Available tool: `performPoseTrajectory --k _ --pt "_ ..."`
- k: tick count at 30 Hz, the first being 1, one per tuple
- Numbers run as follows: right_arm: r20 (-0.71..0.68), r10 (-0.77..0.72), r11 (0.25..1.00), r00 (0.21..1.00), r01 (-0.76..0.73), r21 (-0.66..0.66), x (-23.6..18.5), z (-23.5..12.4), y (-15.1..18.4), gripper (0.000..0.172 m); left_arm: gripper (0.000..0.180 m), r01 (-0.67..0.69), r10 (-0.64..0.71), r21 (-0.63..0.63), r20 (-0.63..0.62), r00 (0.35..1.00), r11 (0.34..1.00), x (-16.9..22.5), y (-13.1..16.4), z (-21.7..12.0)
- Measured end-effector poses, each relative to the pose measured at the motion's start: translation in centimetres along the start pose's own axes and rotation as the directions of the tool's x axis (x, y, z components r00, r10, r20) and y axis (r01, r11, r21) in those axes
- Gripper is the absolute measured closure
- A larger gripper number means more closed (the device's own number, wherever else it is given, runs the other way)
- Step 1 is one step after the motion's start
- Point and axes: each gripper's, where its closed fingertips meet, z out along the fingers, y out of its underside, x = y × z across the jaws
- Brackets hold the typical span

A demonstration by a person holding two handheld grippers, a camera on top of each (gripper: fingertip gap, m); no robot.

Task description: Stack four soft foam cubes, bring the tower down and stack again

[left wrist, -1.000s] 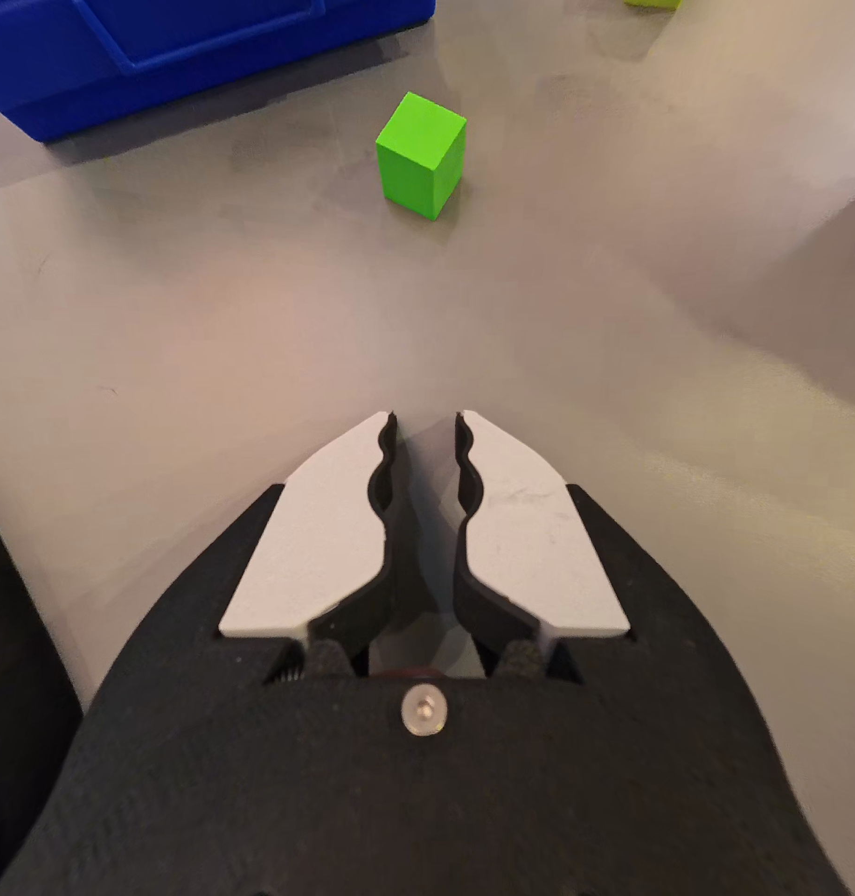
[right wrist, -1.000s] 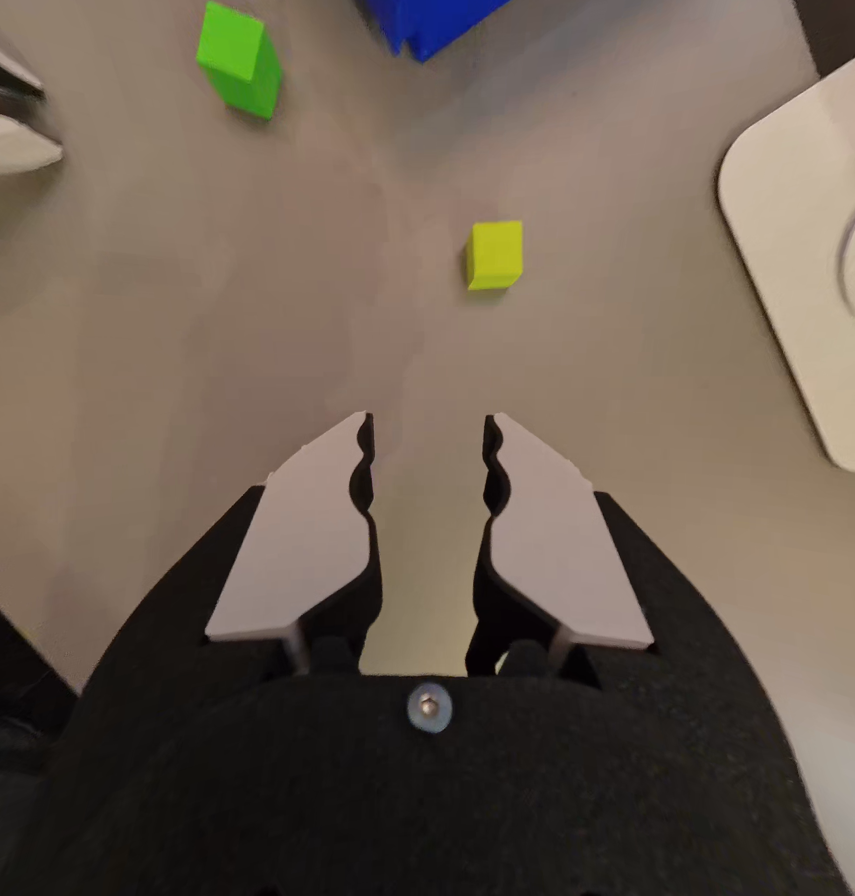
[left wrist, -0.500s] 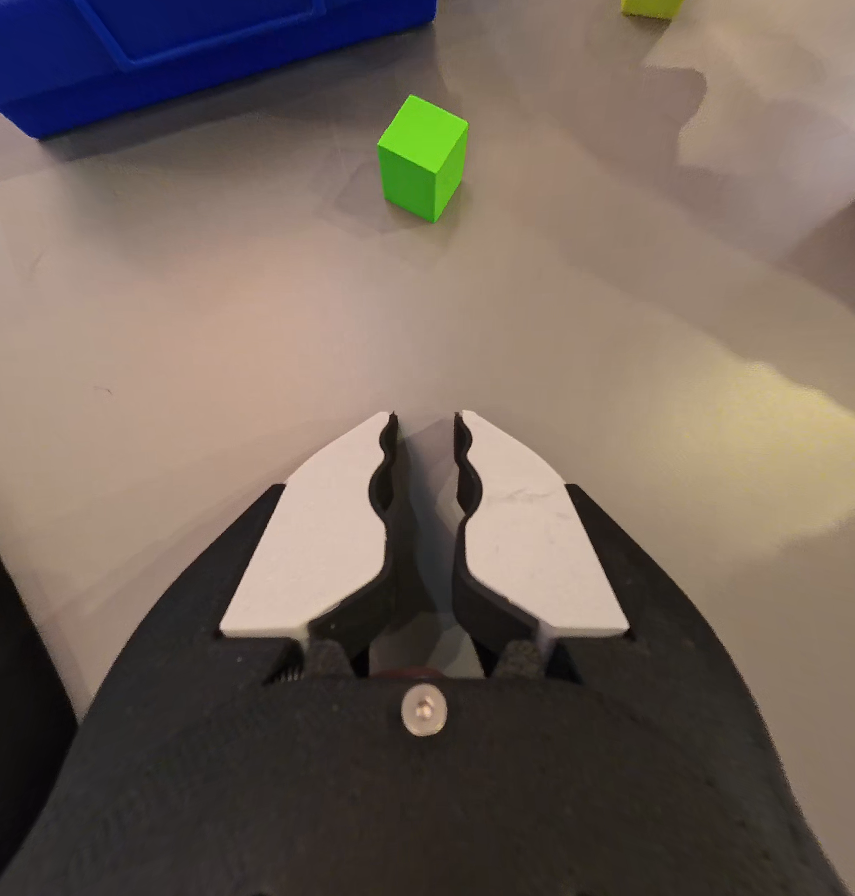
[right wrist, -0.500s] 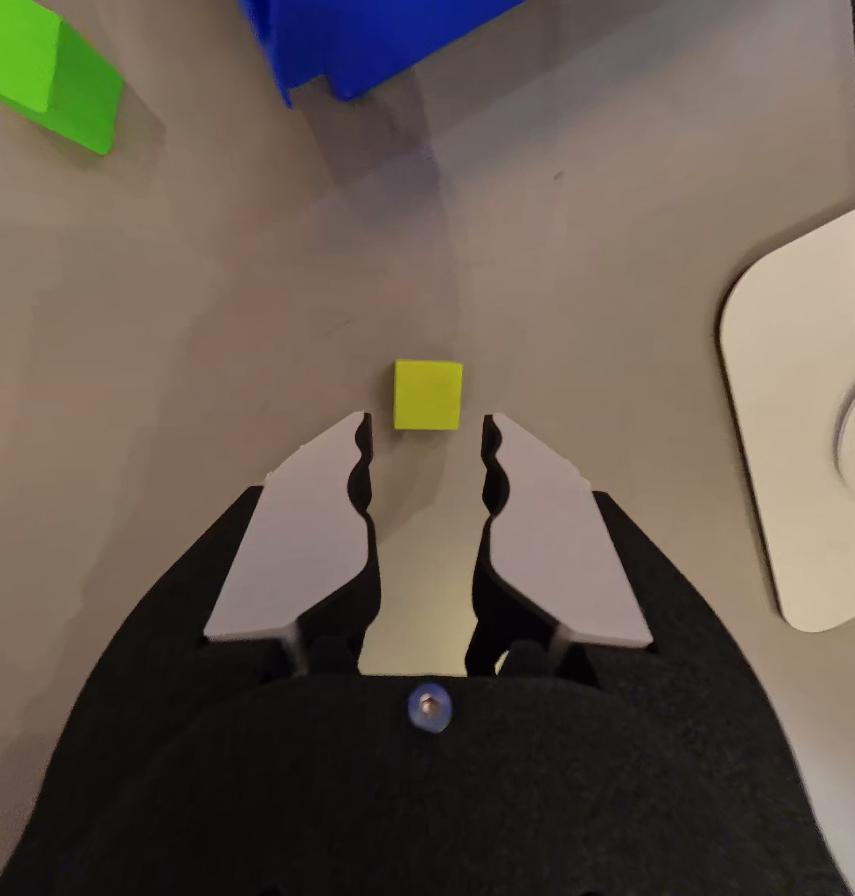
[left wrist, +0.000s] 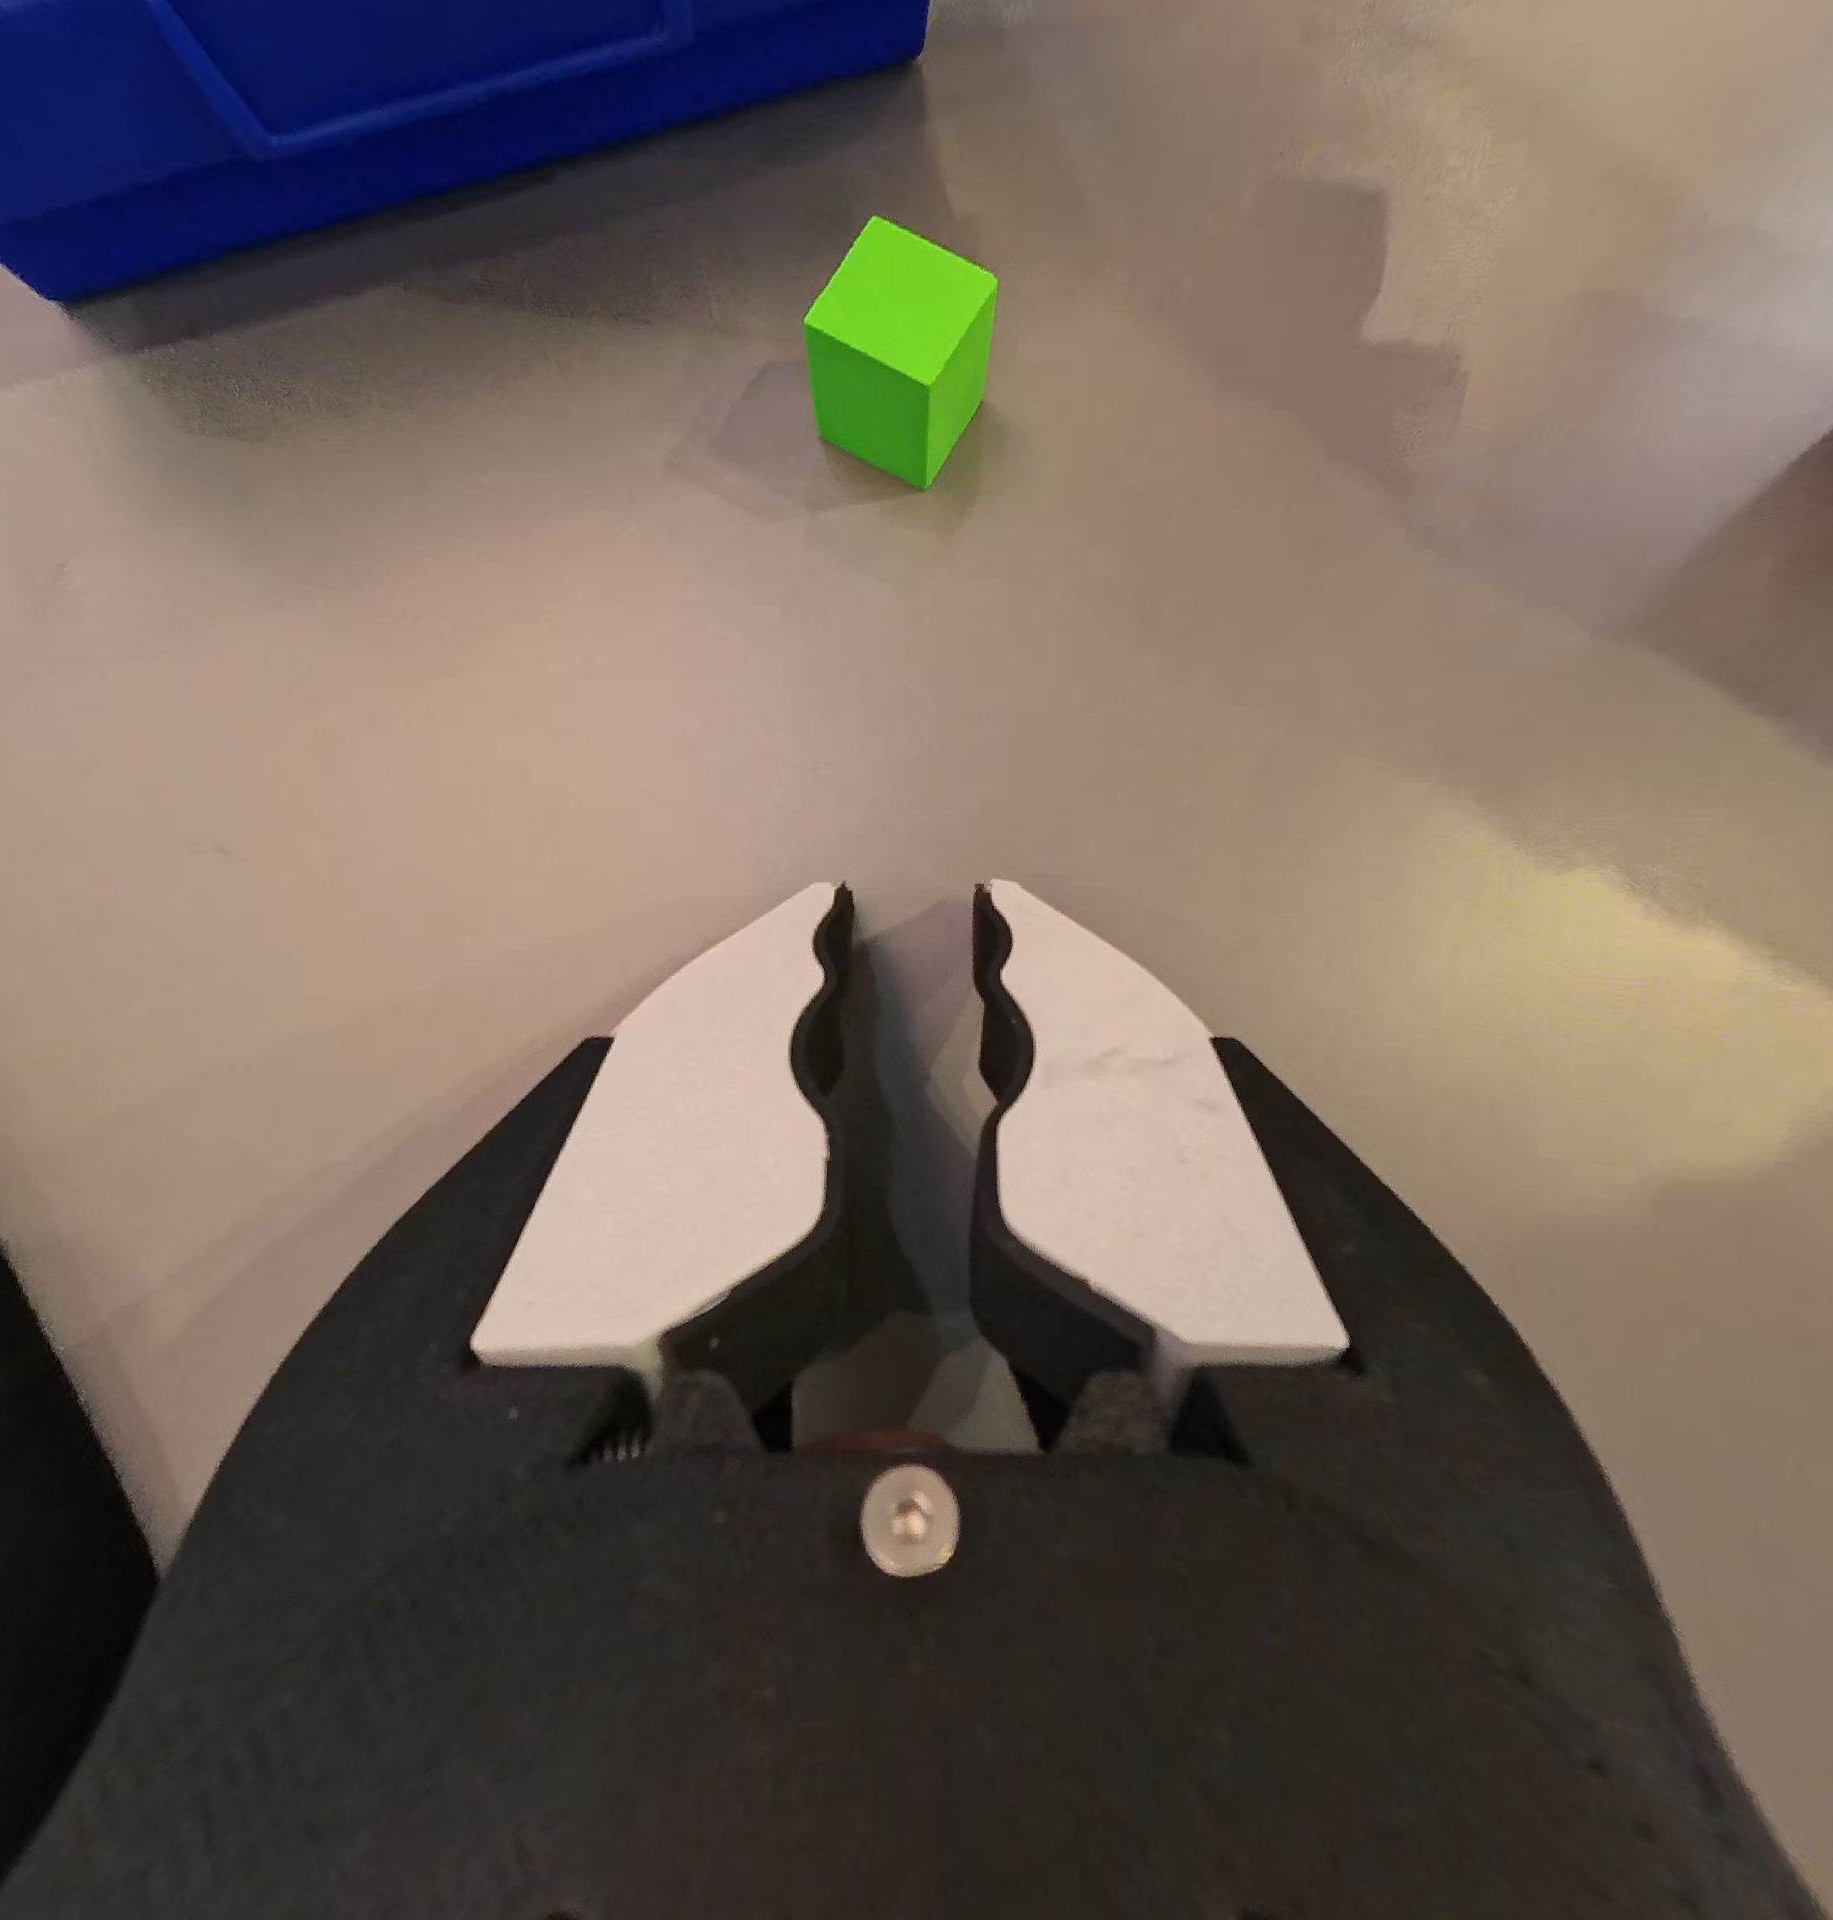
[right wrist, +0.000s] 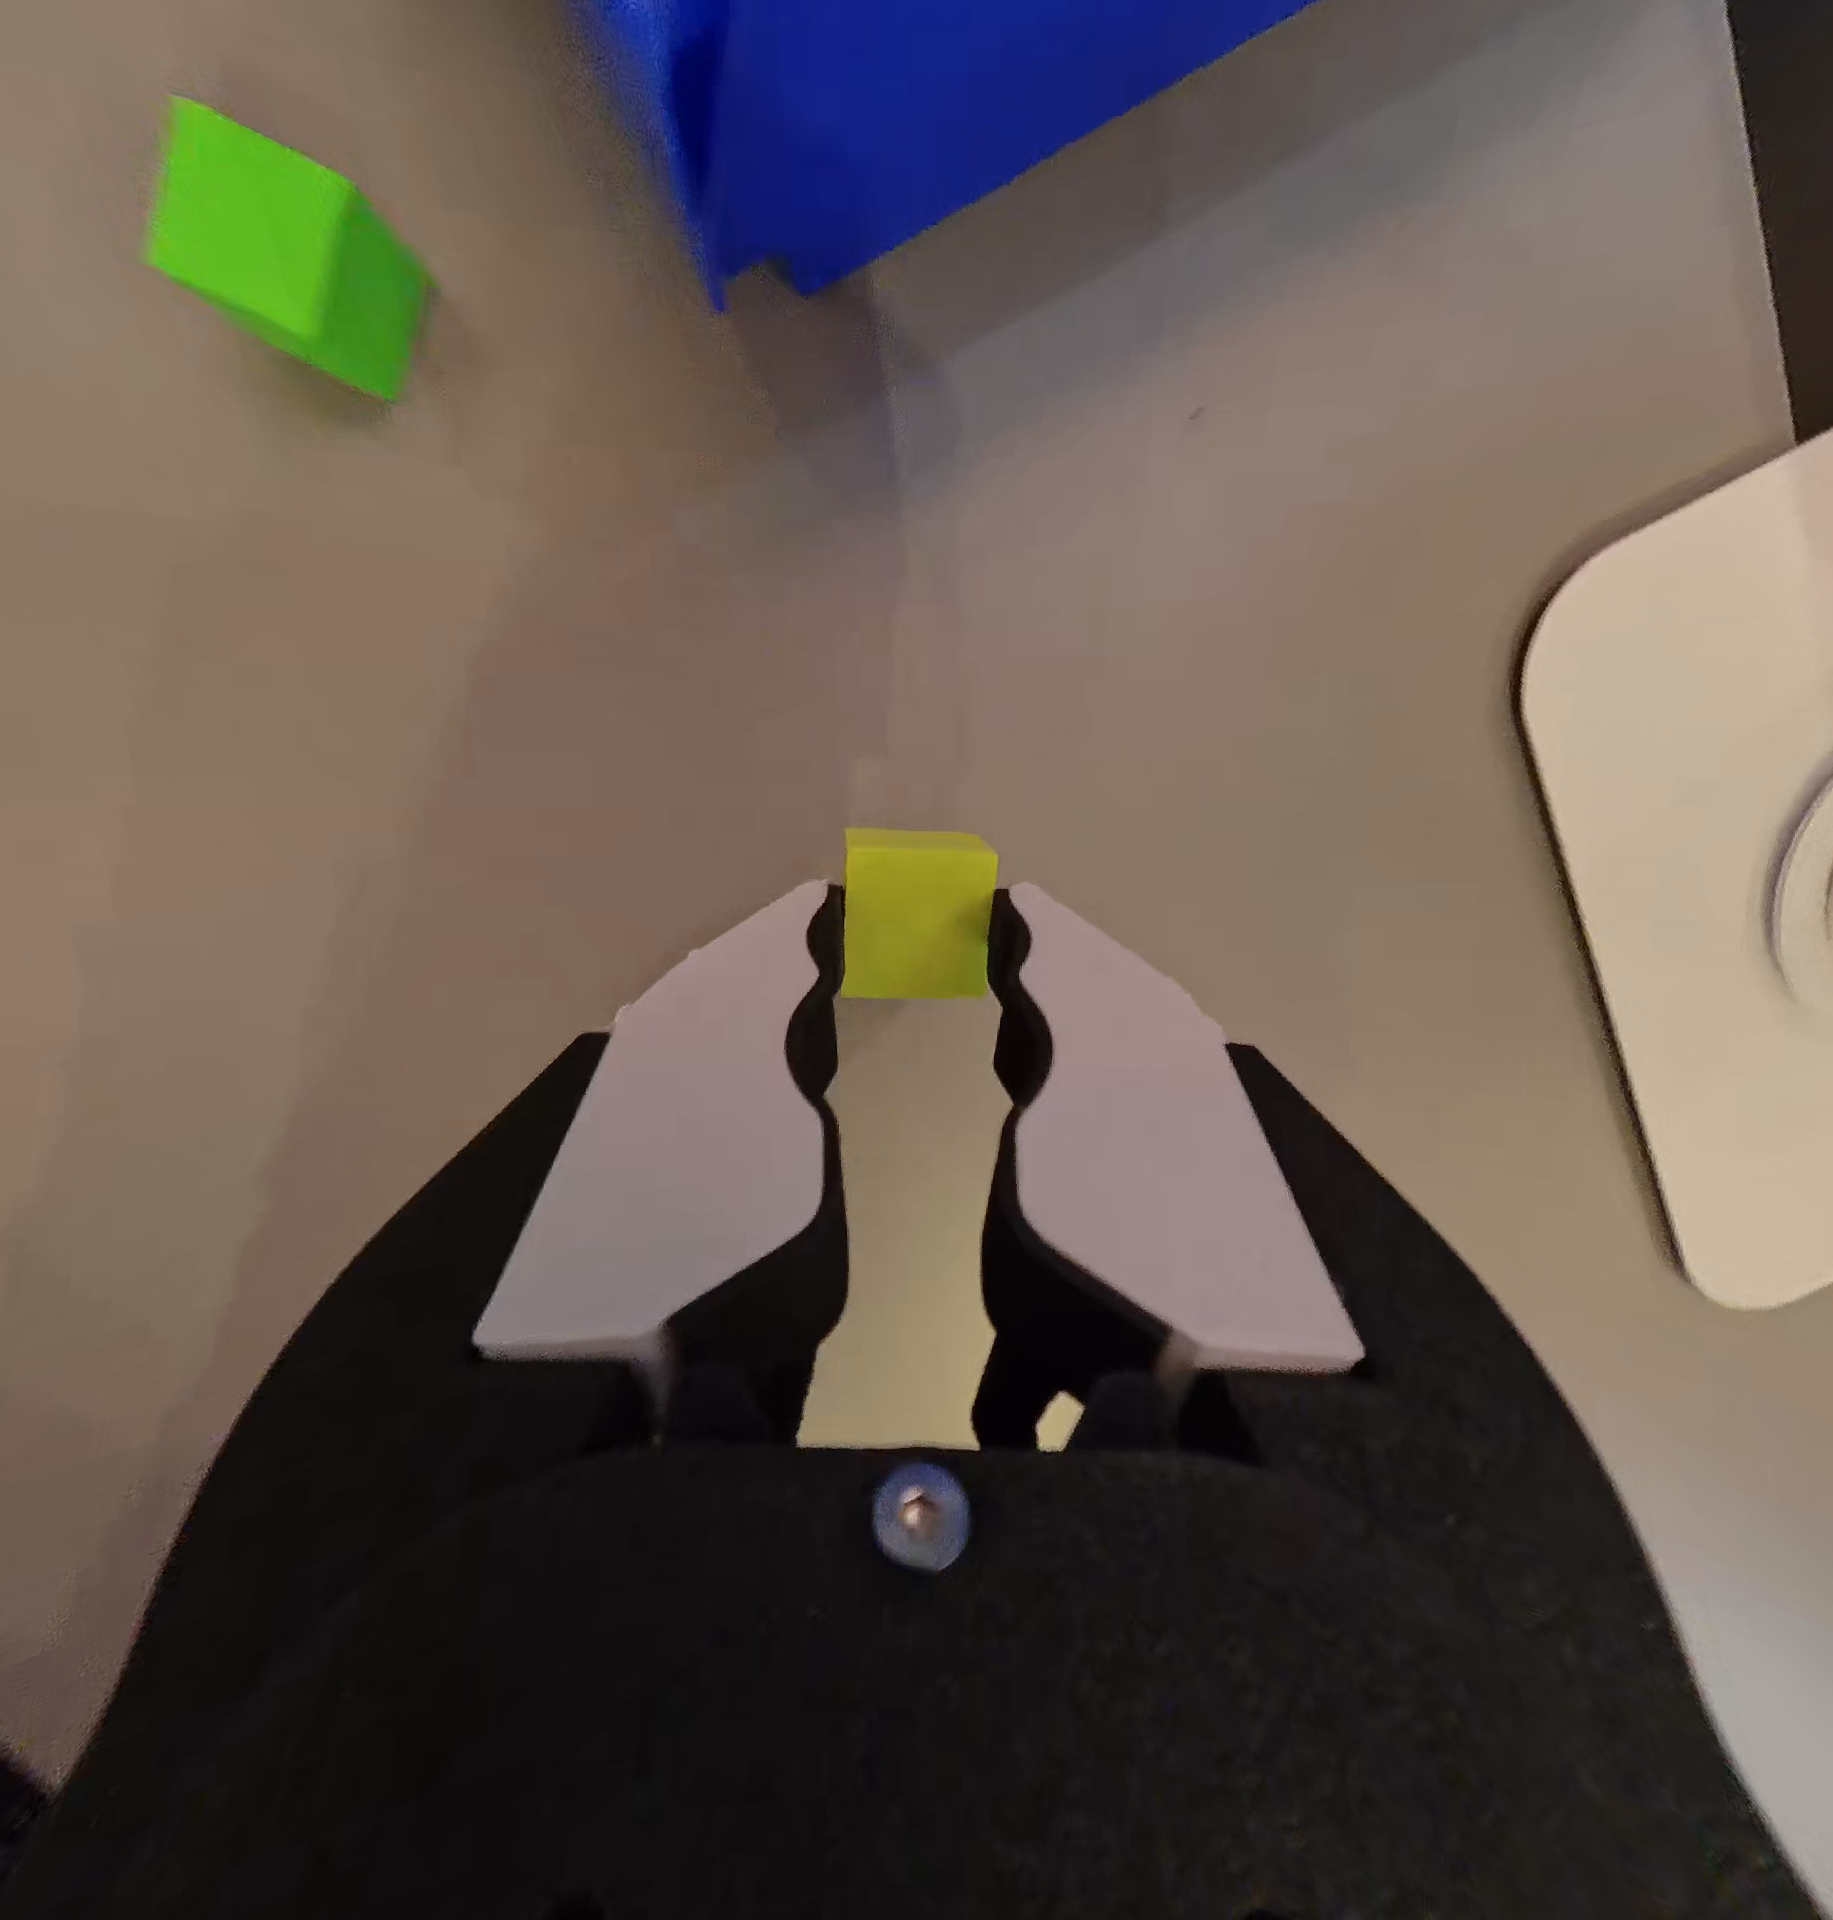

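Evidently the yellow-green foam cube (right wrist: 917, 920) looks small, matte, sharp-edged.

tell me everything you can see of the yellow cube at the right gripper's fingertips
The yellow cube is a small, plain yellow-green block with a matte, foam-like surface and crisp edges. It sits squarely between the tips of the right gripper, its two side faces against the dark inner pads with no gap showing on either side. It faces the camera flat, not tilted. The grey table lies behind it; whether it rests on the table or is lifted cannot be told.
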Motion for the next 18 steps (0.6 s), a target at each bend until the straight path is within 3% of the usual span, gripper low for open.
performPoseTrajectory --k 1,8,18 --pt "0.013 0.013 1.000 1.000 -0.013 0.016 -0.6 -1.1 0.3 0.145 0.159 -0.001 0.001 0.000 0.000 1.000 1.000 0.0 -0.1 0.1" --pt "0.033 0.072 0.995 0.997 -0.074 0.064 -5.0 -7.6 3.9 0.145 0.158 -0.022 0.022 -0.003 -0.005 1.000 1.000 0.4 -0.7 0.7" --pt "0.017 0.065 0.997 0.998 -0.066 0.040 -8.6 -7.6 7.1 0.145 0.157 -0.047 0.047 -0.006 -0.012 0.999 0.999 1.0 -1.3 1.3"
